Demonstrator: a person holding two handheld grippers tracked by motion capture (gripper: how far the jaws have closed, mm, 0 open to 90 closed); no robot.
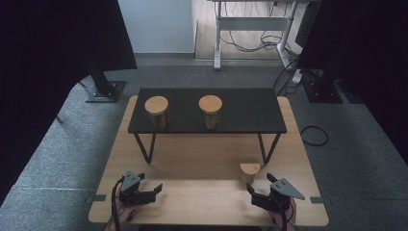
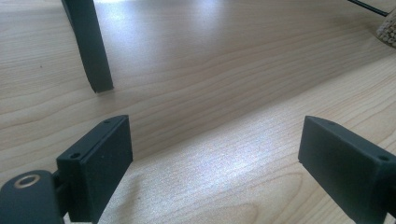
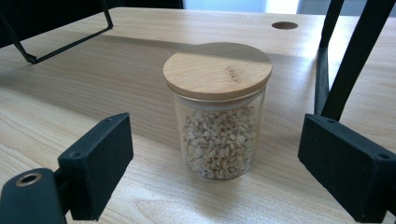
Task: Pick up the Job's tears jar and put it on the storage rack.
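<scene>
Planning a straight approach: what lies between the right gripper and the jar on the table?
Nothing: the right gripper view shows bare wooden table between the open right gripper and the jar.

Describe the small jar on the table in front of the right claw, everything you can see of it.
The small jar is a clear glass cylinder with a flat round wooden lid, shut. Pale grains fill it to roughly two thirds. It stands upright on the light wooden table, near a leg of the black shelf, below that shelf's front edge. The right claw faces it with jaws open and apart from it; nothing touches it but the table.
</scene>
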